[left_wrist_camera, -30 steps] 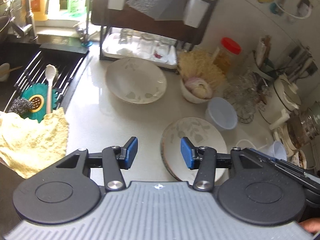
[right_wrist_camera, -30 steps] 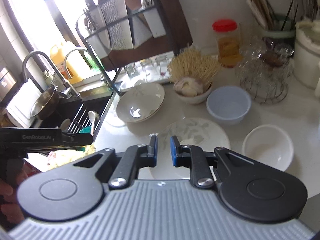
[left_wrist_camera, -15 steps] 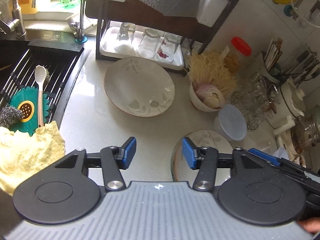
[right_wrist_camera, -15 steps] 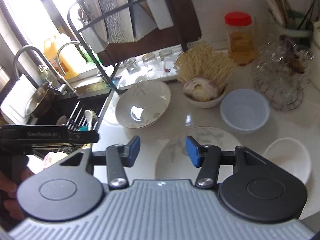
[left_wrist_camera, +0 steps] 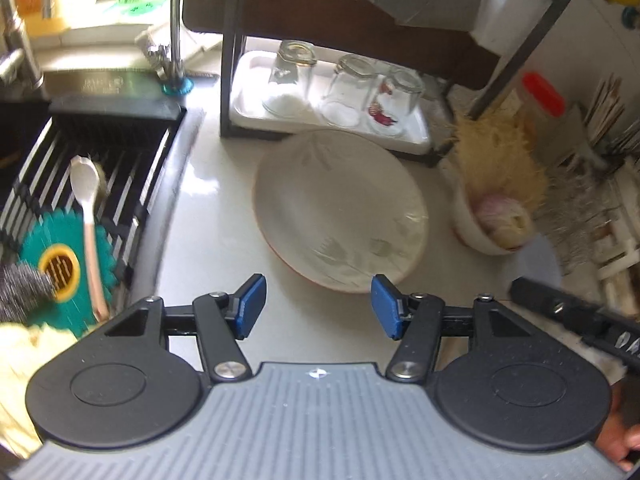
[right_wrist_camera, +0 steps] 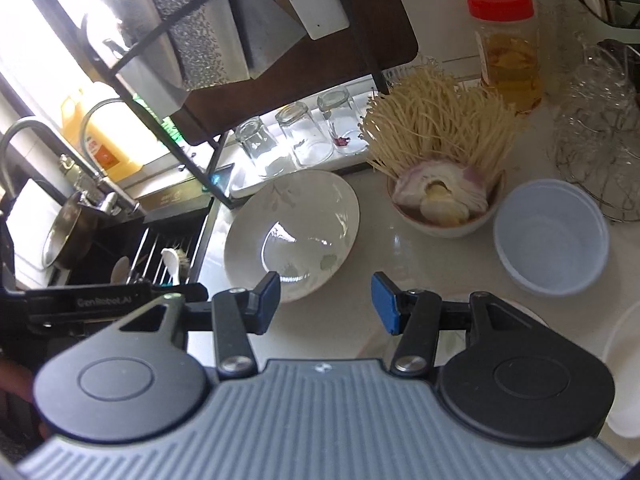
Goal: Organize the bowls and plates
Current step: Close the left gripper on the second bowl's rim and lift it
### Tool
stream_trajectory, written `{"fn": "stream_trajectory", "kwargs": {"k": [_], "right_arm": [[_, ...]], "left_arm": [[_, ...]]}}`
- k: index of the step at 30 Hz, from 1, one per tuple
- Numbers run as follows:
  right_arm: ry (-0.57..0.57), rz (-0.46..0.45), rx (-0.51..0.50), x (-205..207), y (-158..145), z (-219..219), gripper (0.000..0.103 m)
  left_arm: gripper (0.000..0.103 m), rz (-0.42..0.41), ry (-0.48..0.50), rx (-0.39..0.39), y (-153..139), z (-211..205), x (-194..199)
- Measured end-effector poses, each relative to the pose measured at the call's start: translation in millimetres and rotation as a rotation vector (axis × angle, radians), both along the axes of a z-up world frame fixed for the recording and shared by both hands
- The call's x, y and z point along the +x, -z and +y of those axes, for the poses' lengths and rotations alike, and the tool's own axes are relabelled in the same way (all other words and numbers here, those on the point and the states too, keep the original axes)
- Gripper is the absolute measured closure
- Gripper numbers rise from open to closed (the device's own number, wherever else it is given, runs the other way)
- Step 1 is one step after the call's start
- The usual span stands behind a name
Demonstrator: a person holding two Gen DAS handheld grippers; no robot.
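Observation:
A large cream leaf-patterned plate (left_wrist_camera: 340, 208) lies on the white counter just beyond my open, empty left gripper (left_wrist_camera: 318, 306). It also shows in the right wrist view (right_wrist_camera: 292, 232), ahead and left of my open, empty right gripper (right_wrist_camera: 326, 304). A pale blue bowl (right_wrist_camera: 552, 236) sits right of that gripper. A white bowl (right_wrist_camera: 624, 368) shows at the right edge. A flat patterned plate (right_wrist_camera: 516, 312) lies mostly hidden under the right gripper. A bowl of noodles and onion (right_wrist_camera: 440, 200) stands behind.
A black dish rack (left_wrist_camera: 332, 92) with upturned glasses stands behind the large plate. The sink (left_wrist_camera: 80, 184) with a rack, spoon and green mat is left. A red-lidded jar (right_wrist_camera: 508, 44) and a wire basket (right_wrist_camera: 596, 156) are at the right.
Both grippers have moved forward toward the large plate. The right gripper opened from nearly shut. The flat plate slipped out of the left view and under the right gripper.

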State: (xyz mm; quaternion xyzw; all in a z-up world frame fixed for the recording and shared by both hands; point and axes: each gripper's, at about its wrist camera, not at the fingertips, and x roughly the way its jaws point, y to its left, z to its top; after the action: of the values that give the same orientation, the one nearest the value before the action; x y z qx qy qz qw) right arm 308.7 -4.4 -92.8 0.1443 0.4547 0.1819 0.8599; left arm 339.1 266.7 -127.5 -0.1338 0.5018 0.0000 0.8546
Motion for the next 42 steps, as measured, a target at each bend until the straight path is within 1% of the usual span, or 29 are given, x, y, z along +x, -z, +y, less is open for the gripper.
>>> {"fn": "stream_trajectory", "kwargs": {"k": [4, 6, 9, 16, 20, 24, 25, 29, 31, 34, 35, 36, 38, 40, 42], "right_arm": [[0.021, 0.023, 0.002, 15, 13, 11, 0.049], [0.031, 0.034, -0.007, 22, 21, 16, 0.049], [0.046, 0.05, -0.022, 31, 34, 23, 0.049], [0.08, 0.09, -0.055, 50, 57, 36, 0.05], [0.114, 0.095, -0.051, 57, 65, 40, 0.05], [0.123, 0.094, -0.071, 65, 70, 48, 0.05], [0.122, 0.092, -0.08, 67, 71, 50, 0.05], [0.143, 0.115, -0.097, 76, 79, 54, 0.056], [0.147, 0.121, -0.098, 80, 82, 56, 0.059], [0.163, 0.129, -0.108, 86, 87, 59, 0.061], [0.166, 0.132, -0.108, 88, 88, 59, 0.061], [0.168, 0.136, -0.116, 89, 89, 60, 0.063], [0.175, 0.149, -0.126, 92, 92, 60, 0.069], [0.176, 0.157, -0.127, 95, 94, 60, 0.072], [0.178, 0.171, -0.121, 99, 96, 60, 0.079]], "left_arm": [[0.037, 0.015, 0.014, -0.016, 12, 15, 20], [0.033, 0.016, 0.022, -0.017, 17, 21, 29], [0.032, 0.02, 0.026, -0.033, 27, 31, 43], [0.032, 0.038, 0.062, -0.062, 49, 50, 71], [0.032, 0.033, 0.1, -0.046, 57, 56, 87], [0.033, 0.05, 0.106, -0.083, 67, 64, 104], [0.033, 0.051, 0.107, -0.082, 70, 65, 108], [0.033, 0.054, 0.122, -0.072, 76, 65, 120], [0.035, 0.06, 0.128, -0.081, 79, 65, 124], [0.044, 0.066, 0.134, -0.097, 84, 66, 129], [0.052, 0.066, 0.141, -0.107, 85, 66, 131], [0.057, 0.065, 0.156, -0.114, 86, 65, 132], [0.063, 0.06, 0.169, -0.108, 87, 63, 133], [0.065, 0.054, 0.177, -0.1, 86, 60, 135], [0.068, 0.049, 0.19, -0.086, 83, 58, 137]]}}
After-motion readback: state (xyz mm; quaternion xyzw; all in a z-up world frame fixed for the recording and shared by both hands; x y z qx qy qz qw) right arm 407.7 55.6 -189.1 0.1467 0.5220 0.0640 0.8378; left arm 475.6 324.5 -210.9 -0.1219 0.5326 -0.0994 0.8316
